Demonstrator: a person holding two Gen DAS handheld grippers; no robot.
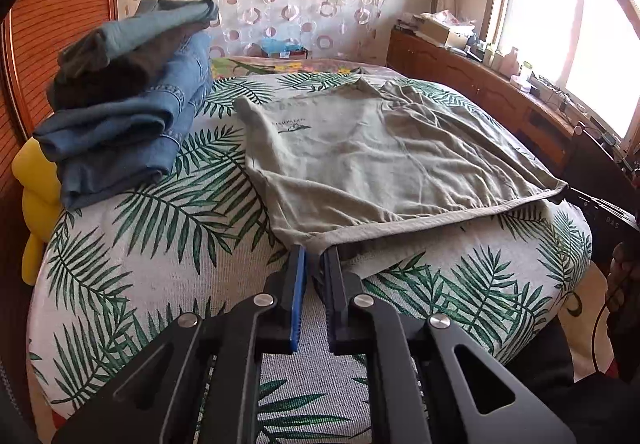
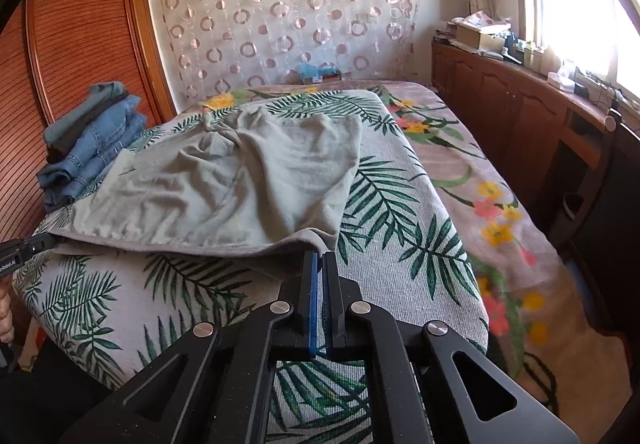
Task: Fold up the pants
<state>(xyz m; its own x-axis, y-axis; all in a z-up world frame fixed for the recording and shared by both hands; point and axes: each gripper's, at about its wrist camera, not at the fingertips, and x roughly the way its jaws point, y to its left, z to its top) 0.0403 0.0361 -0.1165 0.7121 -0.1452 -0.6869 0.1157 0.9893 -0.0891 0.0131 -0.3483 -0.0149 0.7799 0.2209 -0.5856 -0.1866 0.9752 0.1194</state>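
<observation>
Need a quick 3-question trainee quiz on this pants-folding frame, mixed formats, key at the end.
1. True or false: both the left gripper and right gripper are shut on the grey-green pants.
2. Which part of the garment do they grip: A) far edge, B) near hem, C) middle?
3. What lies to the left of the pants on the bed cover?

Key: 1 true. 2 B. 3 A stack of folded jeans.

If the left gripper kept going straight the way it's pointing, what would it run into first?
The left gripper is already shut on the near hem corner of the grey-green pants, so it would push straight into that cloth, bunching it over the leaf-print bed cover. Nothing else seems to lie nearer.
</observation>
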